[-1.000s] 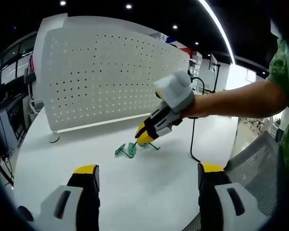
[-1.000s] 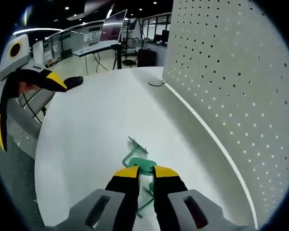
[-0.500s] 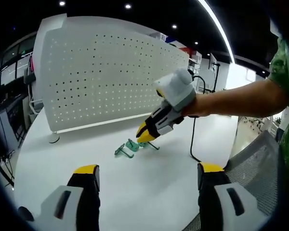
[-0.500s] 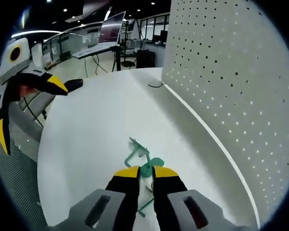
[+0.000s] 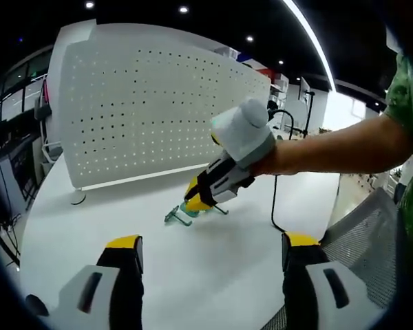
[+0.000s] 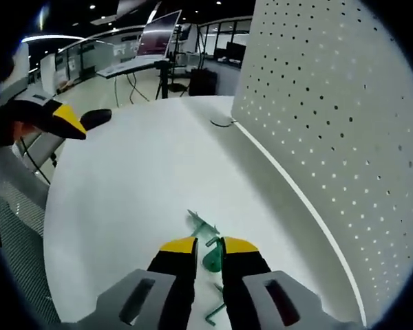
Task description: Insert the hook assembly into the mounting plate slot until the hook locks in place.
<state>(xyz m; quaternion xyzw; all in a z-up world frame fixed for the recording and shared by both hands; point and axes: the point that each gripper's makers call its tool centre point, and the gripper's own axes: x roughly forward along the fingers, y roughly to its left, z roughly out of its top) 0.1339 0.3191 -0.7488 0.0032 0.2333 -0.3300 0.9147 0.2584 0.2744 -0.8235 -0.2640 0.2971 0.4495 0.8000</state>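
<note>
Right gripper: the right gripper (image 6: 209,245), grey-bodied with black jaws and yellow tips, rises from 6 o'clock in the right gripper view; its jaws stand nearly together with a narrow gap, and the rounded end of the small translucent green plastic hook assembly (image 6: 210,261) sits in that gap. I cannot tell whether the tips actually pinch it.

Right gripper from the left gripper view: it (image 5: 192,204) reaches in from 3 o'clock on a person's bare forearm (image 5: 330,146), tips down at the green piece (image 5: 179,214) on the table, just right of centre.

Hook assembly: a thin green wire arm runs from the jaws toward 12 o'clock in the right gripper view, another shows below the jaws toward 6 o'clock; it lies on or close to the table.

Left gripper: the left gripper (image 5: 210,244) has jaws spread wide at 7 and 5 o'clock of its own view, nothing between them; it hangs over the near table, well apart from the hook. In the right gripper view it (image 6: 34,137) shows at 9 o'clock.

Table: a smooth white round-edged table (image 5: 213,268) carries everything.

Mounting plate: a white perforated metal pegboard panel (image 5: 151,110) stands upright at the table's far edge, at 11 o'clock in the left gripper view and at 2 o'clock (image 6: 344,117) in the right gripper view, apart from the hook.

Cable: a black cable (image 5: 274,206) trails over the table at 3 o'clock.
</note>
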